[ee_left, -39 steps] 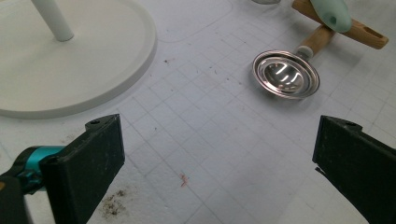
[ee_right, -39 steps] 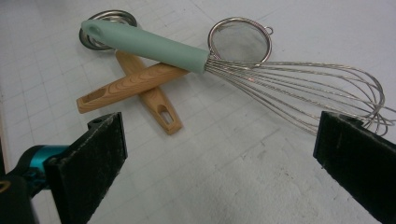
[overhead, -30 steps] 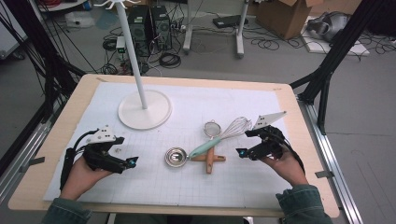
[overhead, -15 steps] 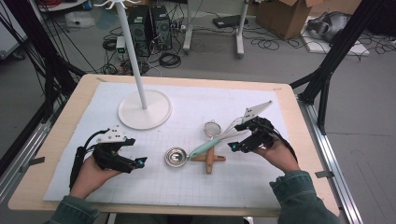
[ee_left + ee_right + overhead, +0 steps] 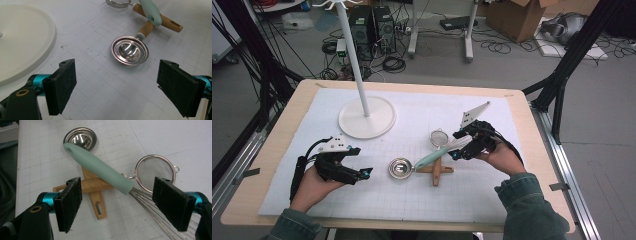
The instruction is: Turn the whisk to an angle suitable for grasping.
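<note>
A whisk with a mint-green handle [image 5: 428,159] [image 5: 100,168] lies across two crossed wooden handles at mid-table. One handle belongs to a steel measuring cup [image 5: 399,168] [image 5: 130,51], the other to a small mesh strainer [image 5: 438,137] [image 5: 155,171]. My right gripper [image 5: 454,145] [image 5: 117,192] hangs over the whisk's neck. Its jaws have just been closing; the wires [image 5: 150,202] pass between them, and the pads stand apart from them. My left gripper [image 5: 361,162] [image 5: 116,75] points at the cup from the left. Its jaws have narrowed too, with nothing between them.
A white stand with a round base [image 5: 367,117] [image 5: 22,40] and a tall pole rises at the back left of the white gridded mat [image 5: 362,200]. The wooden table edge [image 5: 522,95] frames the mat. Cables and boxes lie on the floor beyond.
My right gripper has moved left, from beside the whisk's wires to over its neck. The left gripper has crept slightly toward the cup. The utensils lie as before.
</note>
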{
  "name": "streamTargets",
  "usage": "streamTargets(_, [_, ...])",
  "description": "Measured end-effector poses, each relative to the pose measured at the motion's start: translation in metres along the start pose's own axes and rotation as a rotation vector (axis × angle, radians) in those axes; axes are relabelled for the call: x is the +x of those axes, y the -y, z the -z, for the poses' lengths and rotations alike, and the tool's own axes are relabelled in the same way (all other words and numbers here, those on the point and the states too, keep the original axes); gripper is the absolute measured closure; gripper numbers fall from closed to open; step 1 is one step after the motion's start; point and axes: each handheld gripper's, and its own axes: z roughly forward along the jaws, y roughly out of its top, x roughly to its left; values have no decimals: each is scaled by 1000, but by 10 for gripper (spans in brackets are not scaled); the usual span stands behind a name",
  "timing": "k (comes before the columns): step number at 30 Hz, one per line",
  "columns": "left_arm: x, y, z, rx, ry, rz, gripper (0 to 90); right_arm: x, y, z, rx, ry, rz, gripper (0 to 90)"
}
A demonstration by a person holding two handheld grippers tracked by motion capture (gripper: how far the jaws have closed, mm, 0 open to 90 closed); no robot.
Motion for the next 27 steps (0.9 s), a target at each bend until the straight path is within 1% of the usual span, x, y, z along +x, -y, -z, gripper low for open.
streamTargets(1, [0,0,-1,0,2,-1,164,-1,-1,-1,7,-4,10,243])
streamTargets(2, [0,0,-2,4,4,-5,165,-2,-3,-5,24,-8,34,256])
streamTargets(3, [-1,-1,-3,-2,6,0,165,-3,-4,-6,31,-10,43,260])
streamTargets(4, [-1,-1,-3,-2,6,0,168,-4,-4,-7,32,-12,46,267])
streamTargets(6, [-2,-2,-6,0,17,-3,180,-5,-4,-11,35,-9,73,280])
streamTargets(8, [-3,-2,-8,3,23,-2,188,-7,-5,-14,37,-12,90,299])
streamTargets(10, [-4,-3,-10,6,29,-7,190,-10,-4,-19,47,-28,102,328])
streamTargets(11, [-4,-3,-10,6,29,-7,193,-10,-4,-19,47,-28,102,328])
streamTargets(12, [-4,-3,-11,6,32,-6,197,-13,-3,-25,71,-38,122,357])
streamTargets(14, [-4,-3,-12,9,36,-7,204,-15,-2,-30,94,-46,143,377])
streamTargets(16, [-4,-3,-13,10,36,-7,204,-16,-1,-35,115,-42,167,385])
streamTargets(18, [-4,-3,-13,9,36,-3,204,-17,-2,-38,121,-42,183,400])
streamTargets(20, [-3,-2,-13,10,36,-1,204,-17,-2,-40,124,-47,184,405])
streamTargets(21, [-2,-2,-13,8,35,-1,204,-18,-2,-44,143,-45,204,408])
streamTargets(23, [-2,-2,-11,7,35,3,204,-18,-2,-48,158,-39,211,410])
streamTargets(25, [-2,-1,-11,6,34,4,203,-18,-1,-49,161,-37,214,416])
streamTargets(26, [-2,-1,-10,4,34,7,203,-19,-1,-50,159,-35,226,428])
streamTargets(27, [0,1,-9,8,31,7,203,-19,-1,-50,162,-36,227,432])
